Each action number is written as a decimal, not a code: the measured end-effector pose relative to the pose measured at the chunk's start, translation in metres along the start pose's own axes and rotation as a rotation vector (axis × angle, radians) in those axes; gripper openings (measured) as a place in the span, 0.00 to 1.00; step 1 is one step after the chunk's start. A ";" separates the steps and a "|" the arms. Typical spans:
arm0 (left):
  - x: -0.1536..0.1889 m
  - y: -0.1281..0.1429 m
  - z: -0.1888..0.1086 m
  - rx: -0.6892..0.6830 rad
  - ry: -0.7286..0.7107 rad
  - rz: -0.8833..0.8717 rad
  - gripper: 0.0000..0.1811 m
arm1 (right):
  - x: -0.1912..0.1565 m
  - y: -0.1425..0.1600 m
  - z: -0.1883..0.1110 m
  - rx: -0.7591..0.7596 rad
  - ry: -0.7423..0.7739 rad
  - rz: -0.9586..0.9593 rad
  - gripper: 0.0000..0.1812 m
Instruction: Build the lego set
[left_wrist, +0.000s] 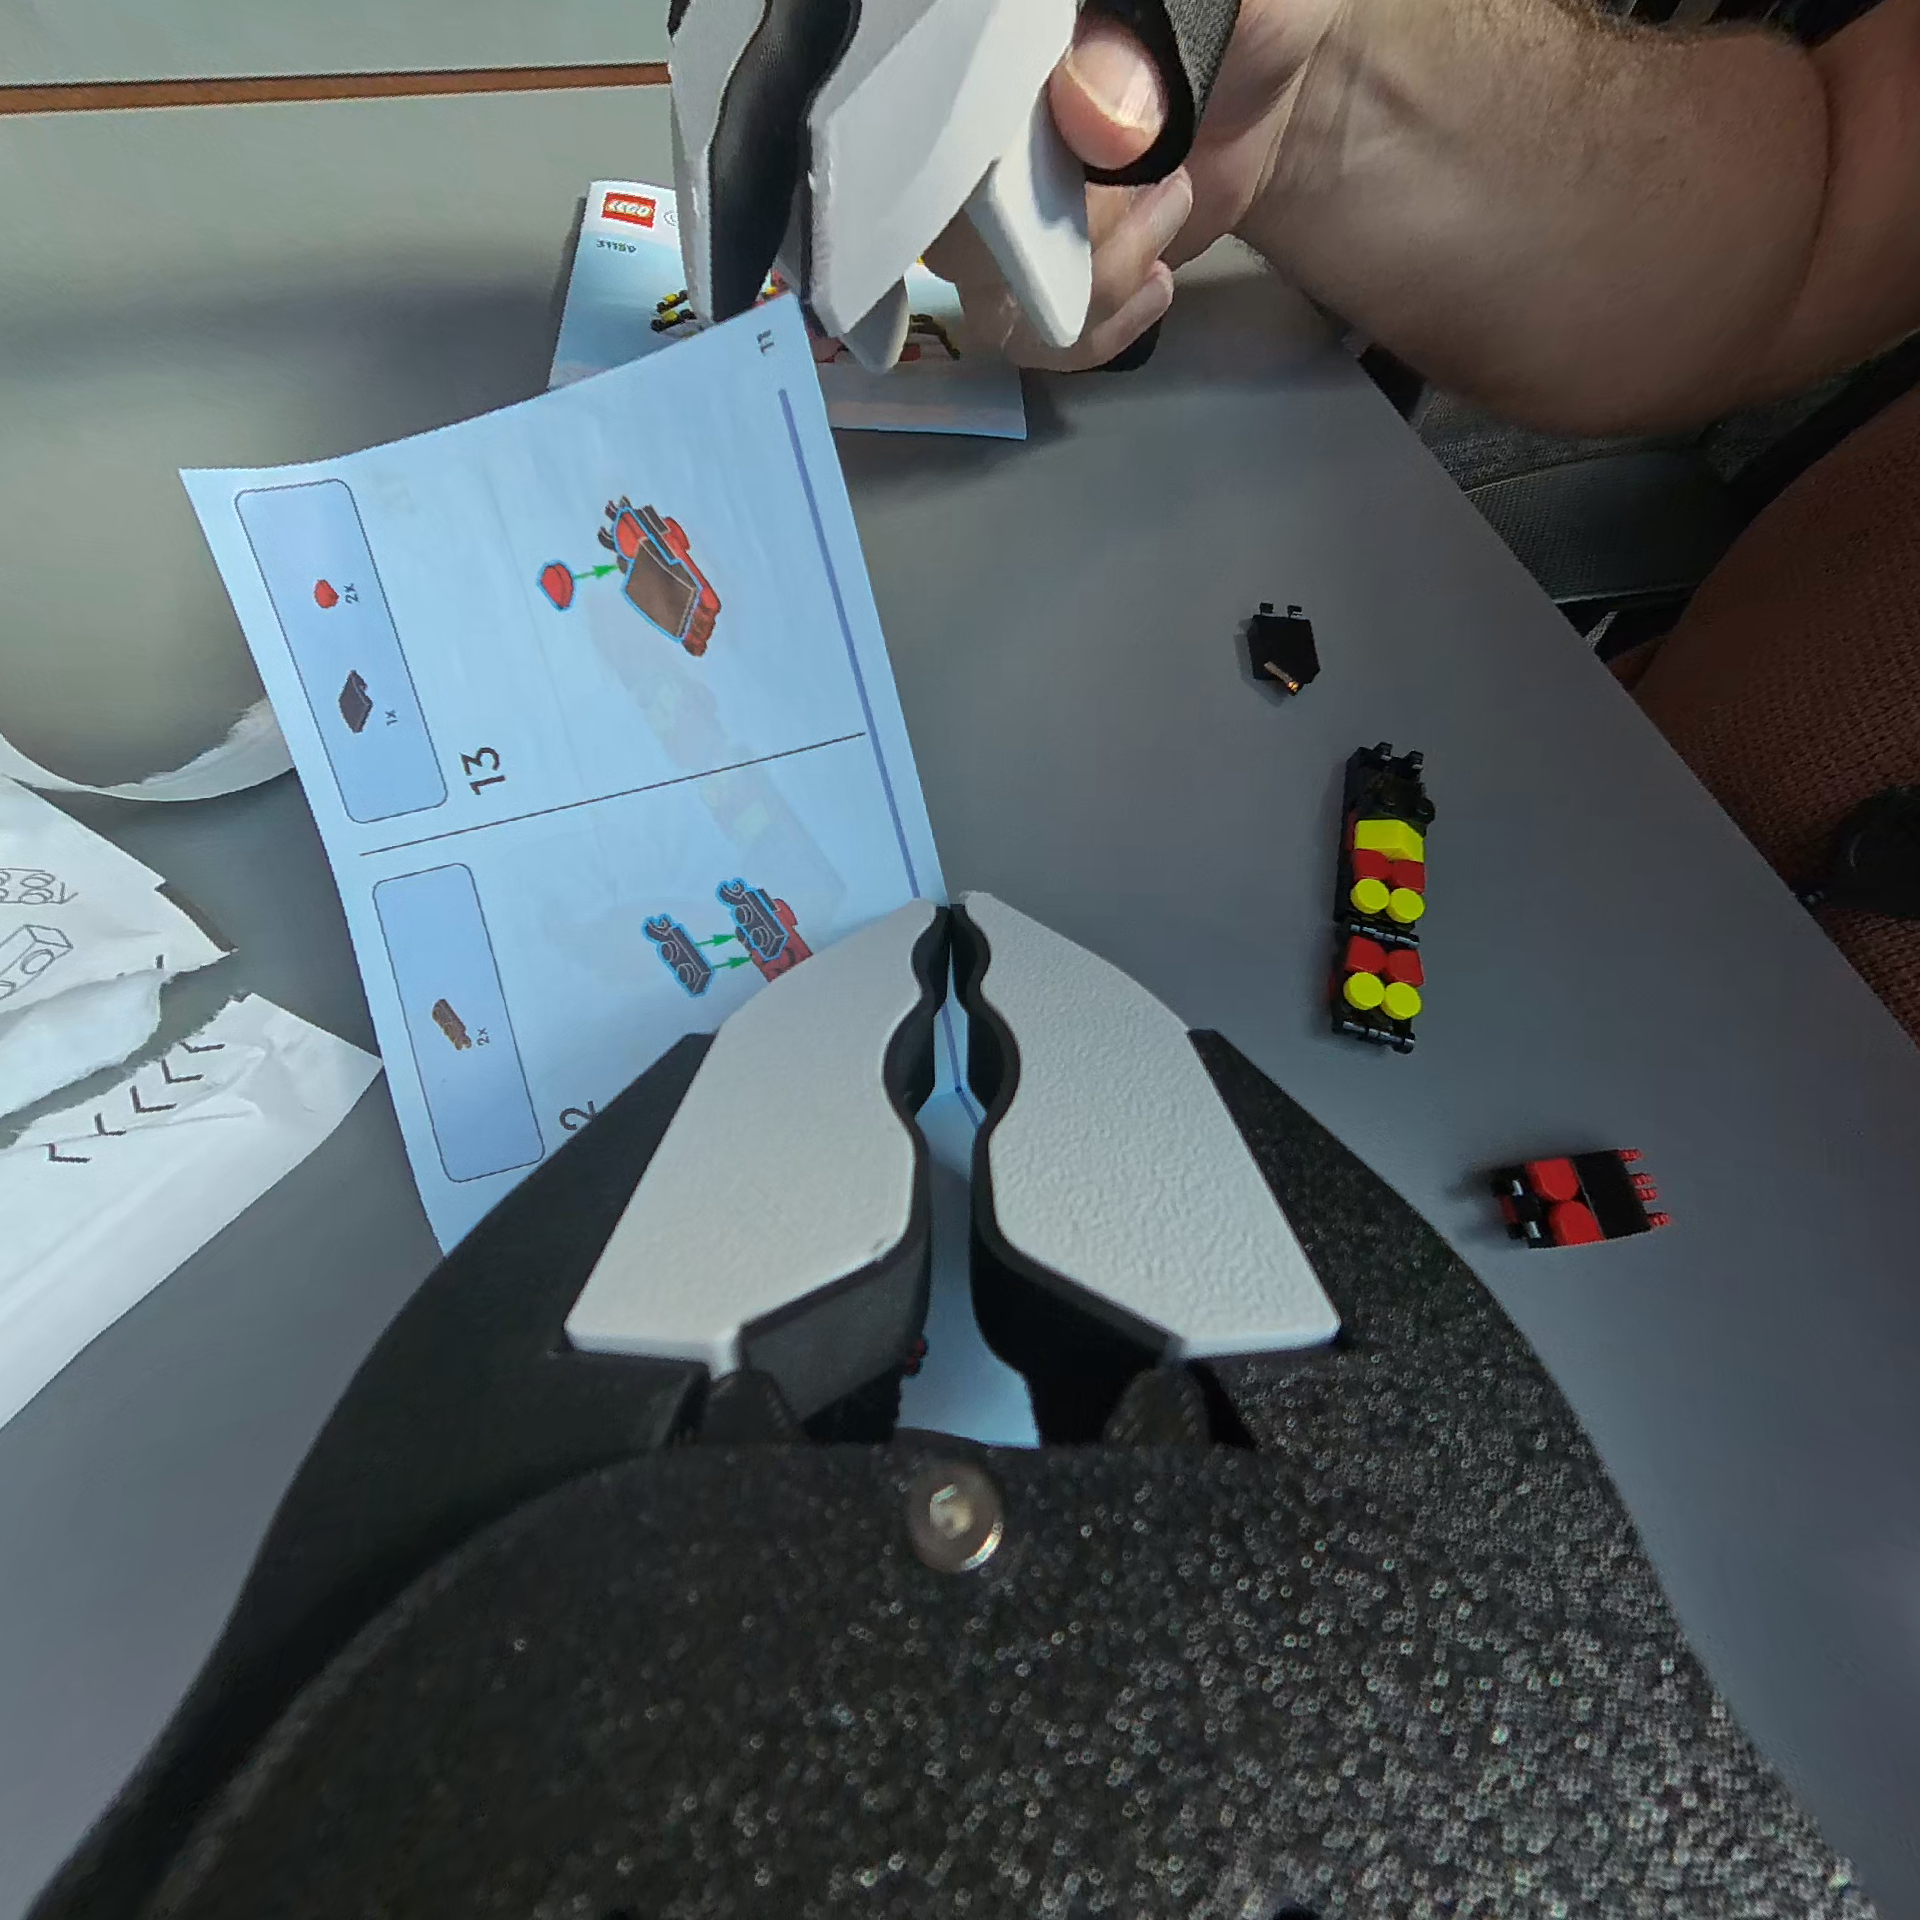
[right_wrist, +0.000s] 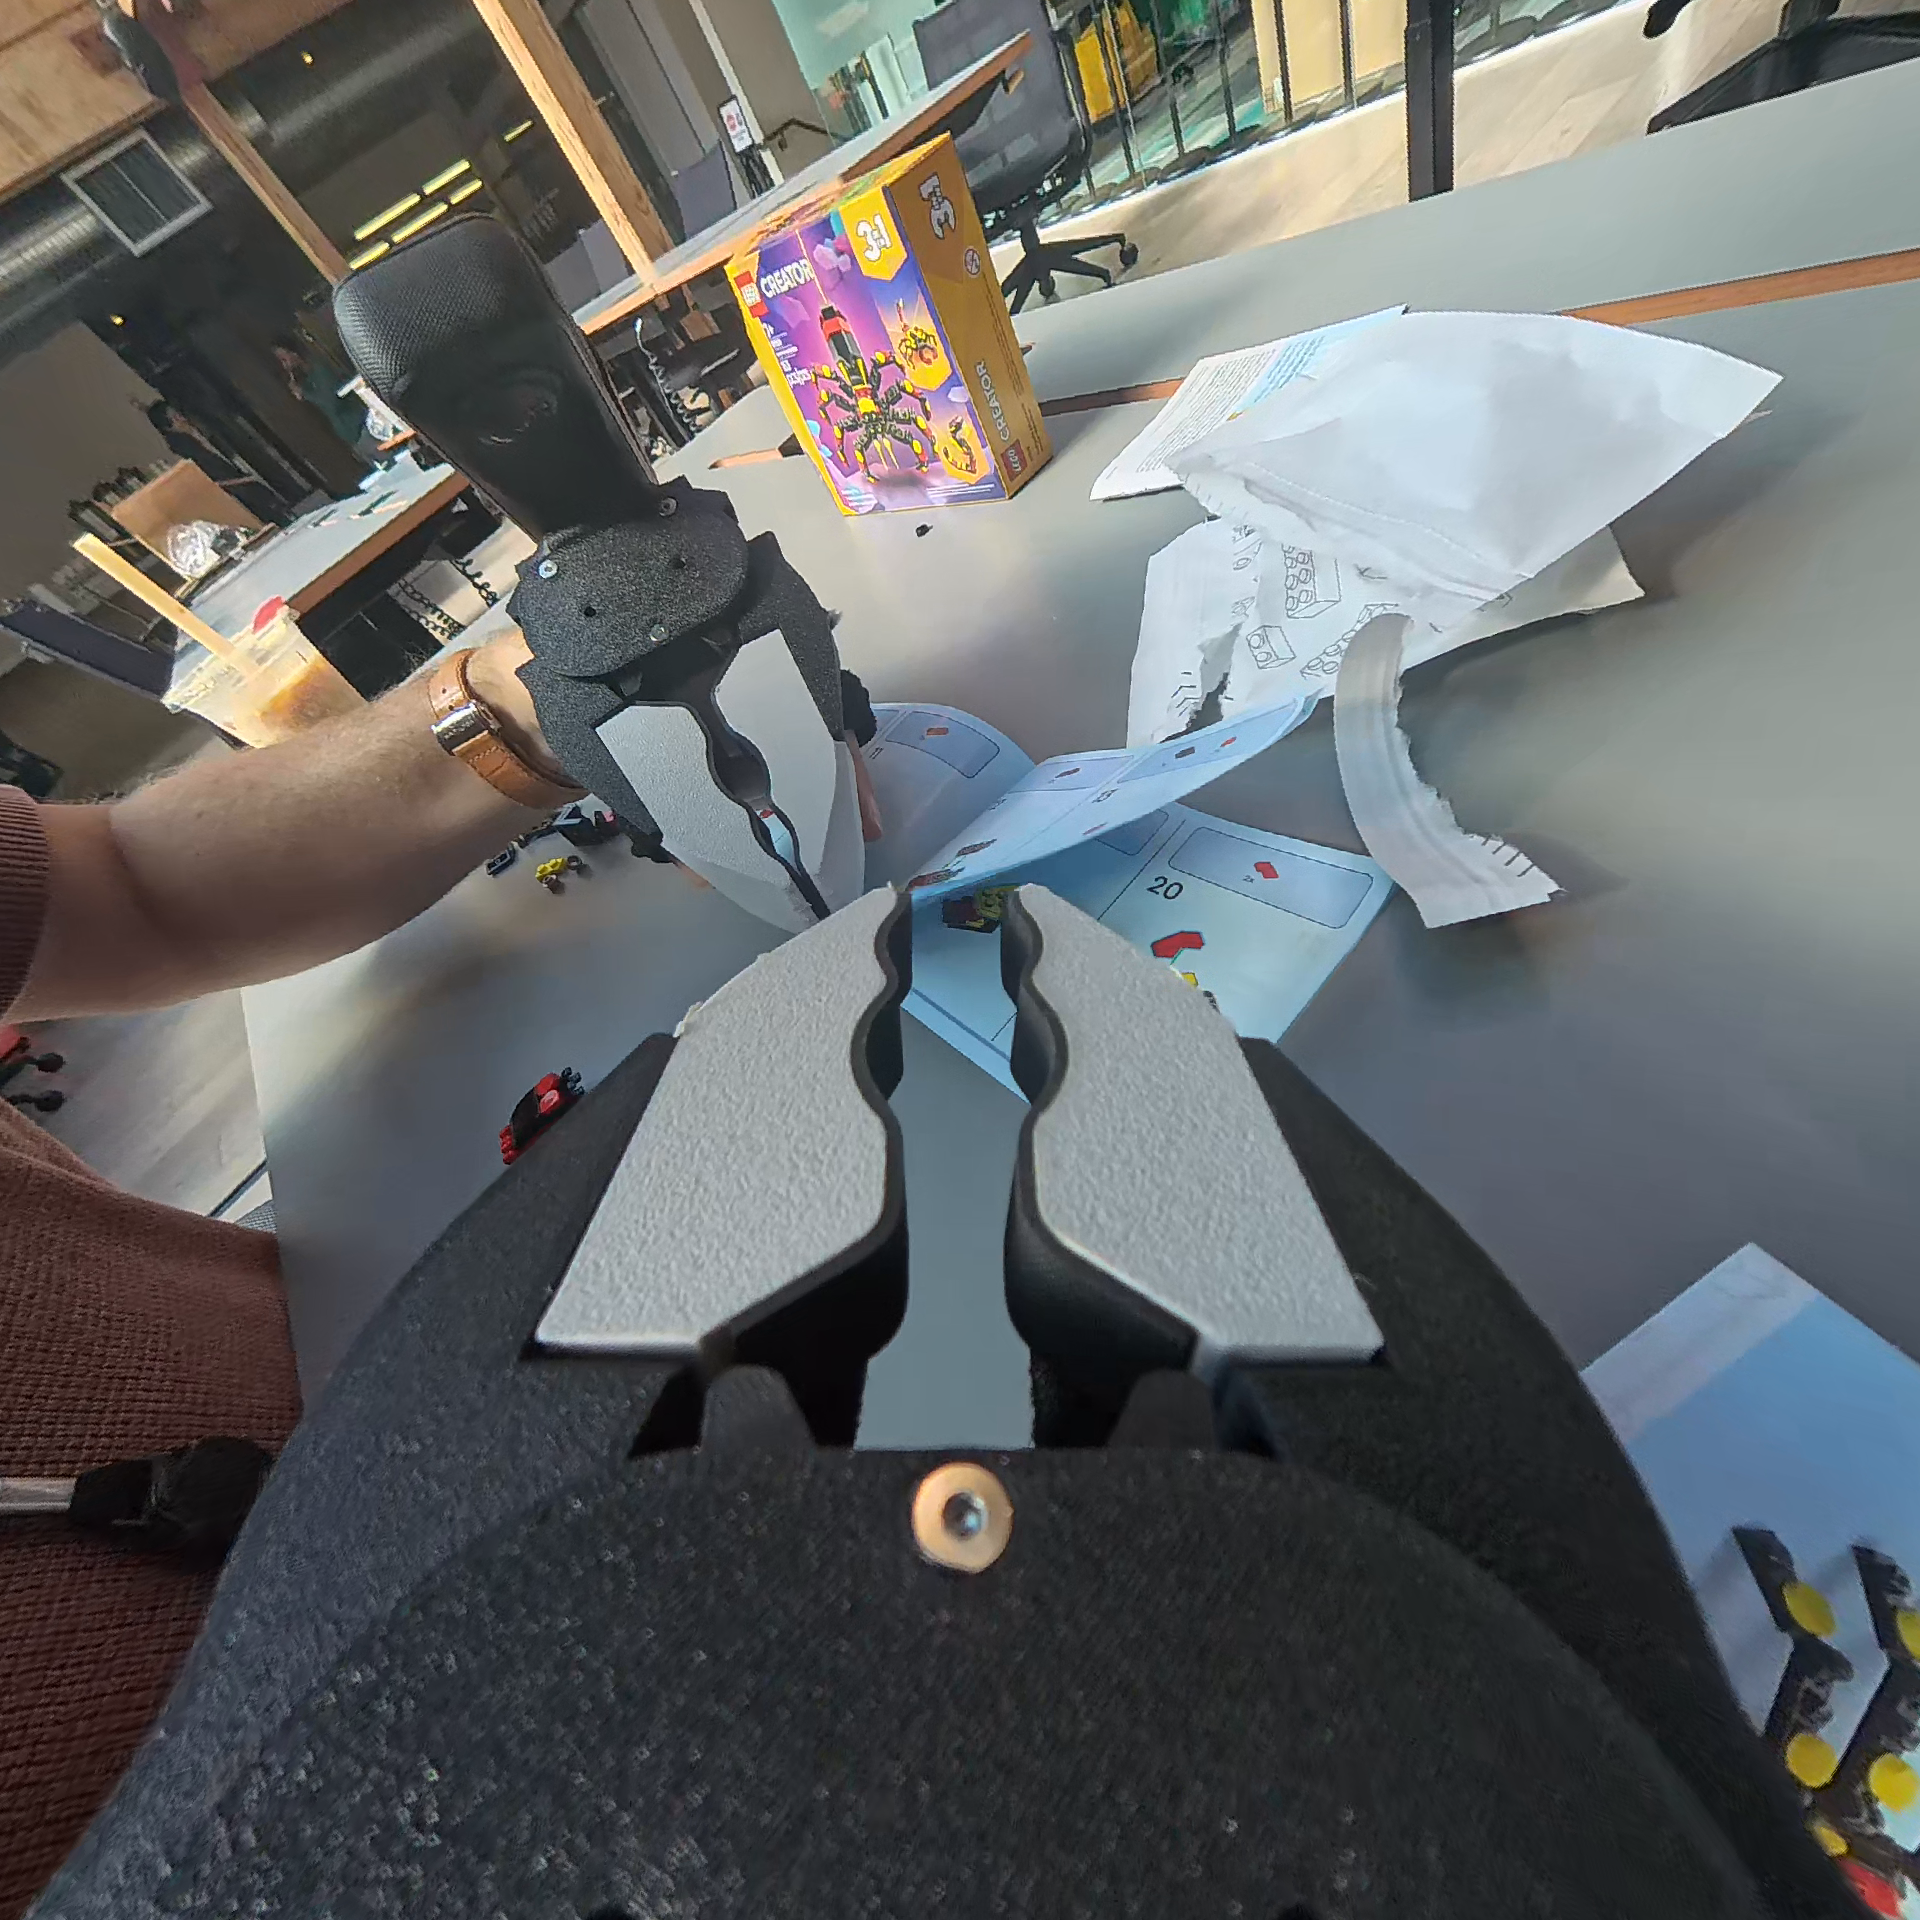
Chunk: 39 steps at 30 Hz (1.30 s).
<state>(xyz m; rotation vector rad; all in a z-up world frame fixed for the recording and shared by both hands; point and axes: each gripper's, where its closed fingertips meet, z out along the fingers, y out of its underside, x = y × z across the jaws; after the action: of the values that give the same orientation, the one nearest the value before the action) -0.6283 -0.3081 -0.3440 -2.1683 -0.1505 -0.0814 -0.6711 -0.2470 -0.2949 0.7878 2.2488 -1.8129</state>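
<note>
My left gripper (left_wrist: 951, 914) is shut on the right edge of a light blue instruction page (left_wrist: 582, 727) and holds it lifted off the grey table (left_wrist: 1091, 644). It also shows in the right wrist view (right_wrist: 816, 904). My right gripper (right_wrist: 956, 904) is open and empty, just above the open booklet (right_wrist: 1247, 914), and hovers near the page's far corner (left_wrist: 810, 332). A long black, red and yellow lego assembly (left_wrist: 1377, 914), a small red and black assembly (left_wrist: 1579, 1200) and a small black piece (left_wrist: 1283, 649) lie to the right of the page.
The lego box (right_wrist: 894, 332) stands at the back. Torn white paper bags (right_wrist: 1403, 499) lie beside the booklet. Another booklet (right_wrist: 1787, 1558) lies near the front. Small loose pieces (right_wrist: 551, 862) lie near the table edge, and a drink cup (right_wrist: 260, 675) stands beyond. Across from one pair of fingers to the other is roughly 9 centimetres. My left tips are roughly 12 centimetres from the small black piece (left_wrist: 1283, 649).
</note>
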 end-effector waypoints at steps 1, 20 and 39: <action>0.000 0.000 0.000 -0.001 0.000 0.001 0.00 | 0.000 0.000 0.000 -0.003 0.003 -0.003 0.09; 0.000 -0.002 0.000 0.009 0.004 0.005 0.00 | 0.002 0.000 -0.004 -0.005 0.026 -0.016 0.08; 0.002 -0.004 0.000 0.020 0.014 0.008 0.00 | 0.001 -0.002 -0.003 -0.015 0.034 -0.031 0.08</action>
<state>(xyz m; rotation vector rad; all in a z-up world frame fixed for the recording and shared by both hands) -0.6272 -0.3055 -0.3403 -2.1475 -0.1346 -0.0901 -0.6722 -0.2443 -0.2932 0.7917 2.3054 -1.8076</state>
